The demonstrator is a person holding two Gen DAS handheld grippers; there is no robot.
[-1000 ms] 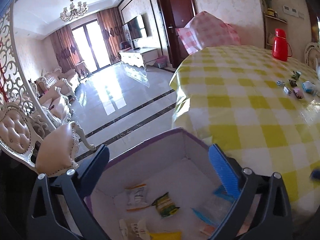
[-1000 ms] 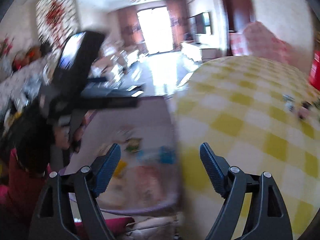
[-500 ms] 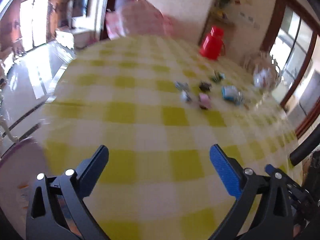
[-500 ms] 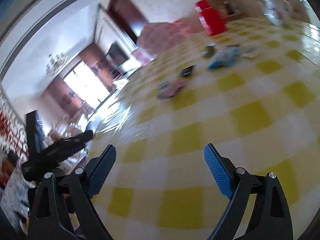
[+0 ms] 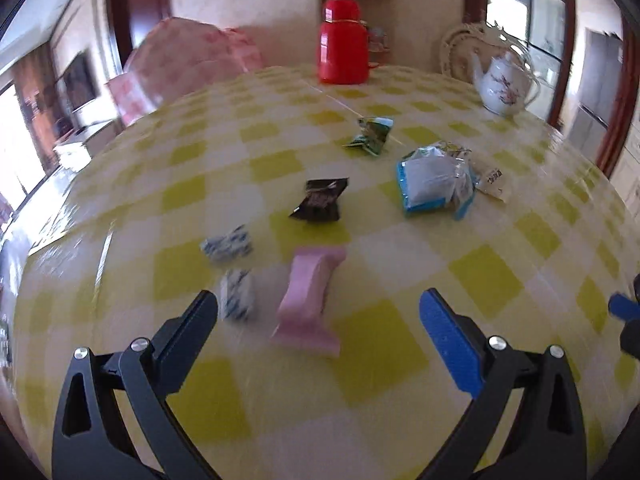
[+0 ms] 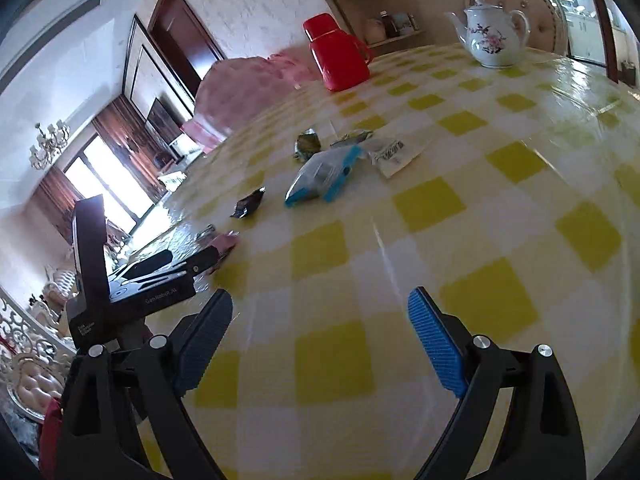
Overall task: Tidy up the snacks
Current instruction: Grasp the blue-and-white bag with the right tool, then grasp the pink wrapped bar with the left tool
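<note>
The left gripper is hovering with its jaws spread wide, empty. The right gripper is hanging likewise, fingers parted, gripping nothing.

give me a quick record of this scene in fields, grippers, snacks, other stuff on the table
left gripper: open, empty, just above the pink packet
right gripper: open, empty, over bare tablecloth
snacks on table: pink packet, two small white-blue packets, black packet, green packet, blue-edged bag, small white packet
other items: red flask, white teapot
</note>
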